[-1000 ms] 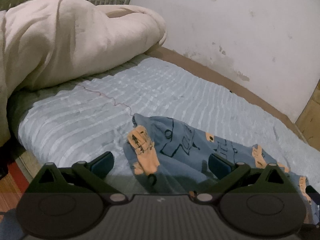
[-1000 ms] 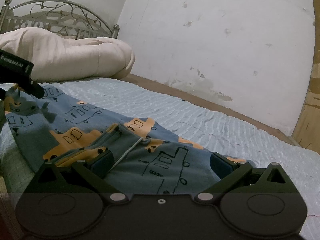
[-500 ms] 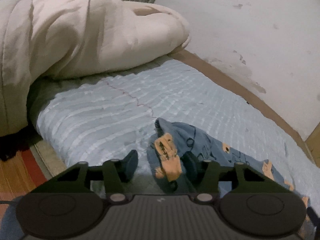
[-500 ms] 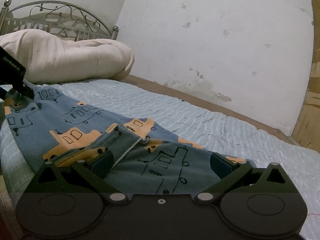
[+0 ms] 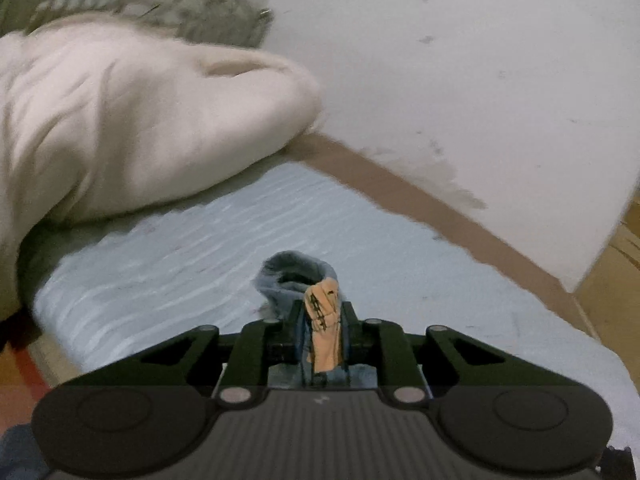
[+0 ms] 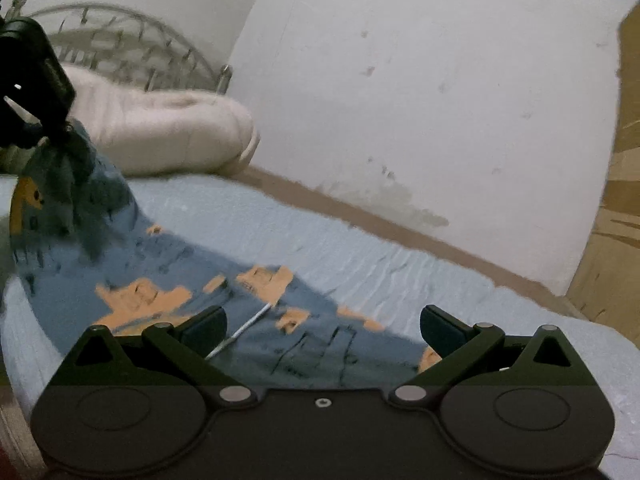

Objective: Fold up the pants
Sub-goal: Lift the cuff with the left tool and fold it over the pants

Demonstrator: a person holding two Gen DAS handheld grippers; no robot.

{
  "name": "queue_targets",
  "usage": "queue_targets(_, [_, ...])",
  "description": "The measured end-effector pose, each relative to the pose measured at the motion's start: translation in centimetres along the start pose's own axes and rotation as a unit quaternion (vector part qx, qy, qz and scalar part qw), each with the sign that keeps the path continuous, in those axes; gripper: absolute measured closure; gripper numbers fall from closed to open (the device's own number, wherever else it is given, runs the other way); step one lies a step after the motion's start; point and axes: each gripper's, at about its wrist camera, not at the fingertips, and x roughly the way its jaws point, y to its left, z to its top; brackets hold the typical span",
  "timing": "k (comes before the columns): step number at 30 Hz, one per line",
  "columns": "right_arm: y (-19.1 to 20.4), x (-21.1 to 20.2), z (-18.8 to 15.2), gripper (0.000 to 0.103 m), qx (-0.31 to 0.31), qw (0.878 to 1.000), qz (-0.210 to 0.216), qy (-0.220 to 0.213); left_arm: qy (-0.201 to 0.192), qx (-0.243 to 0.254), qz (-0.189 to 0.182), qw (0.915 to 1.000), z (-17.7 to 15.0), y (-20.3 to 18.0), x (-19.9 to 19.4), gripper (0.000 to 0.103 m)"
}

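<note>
The task looks to be at its start. The pants, blue w/ orange prints, lie spread over the light blue bed sheet, not yet folded in any neat way. One end is gathered and raised at the far left of the right wrist view; the rest slopes down to the near side of the bed, where it lies flat in front of the right gripper. No fold is finished as far as I can see, so nearly all the work is left: bring the lifted end across, lay it flat, then fold again.

The left gripper is closed narrow on a bunch of the pants cloth, approx. at one end or hem; I cannot tell which part exactly. A small blue loop and an orange patch stick out past the fingers. It is held above the sheet, pointing to the far side, toward the cream duvet at far left and the wall. In the right wrist view this same gripper shows at the far left, high, w/ cloth hanging under it.

The right gripper is wide open and holds nothing. It is low and near, just over the flat part of the pants, a white drawstring between its fingers. Both views are a bit blurred.
</note>
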Motion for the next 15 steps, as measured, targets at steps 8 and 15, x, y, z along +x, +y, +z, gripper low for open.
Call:
queue_targets(8, [-3.7, -2.5, 0.2, 0.001, 0.021, 0.999, -0.046, 0.001, -0.020, 0.081, -0.088, 0.9926, 0.1, -8.1, -1.8, 0.085])
queue_targets(15, [-7.1, -5.9, -1.1, 0.001, 0.029, 0.995, -0.095, 0.013, 0.000, 0.141, -0.159, 0.9772, -2.2, -15.6, -1.8, 0.085])
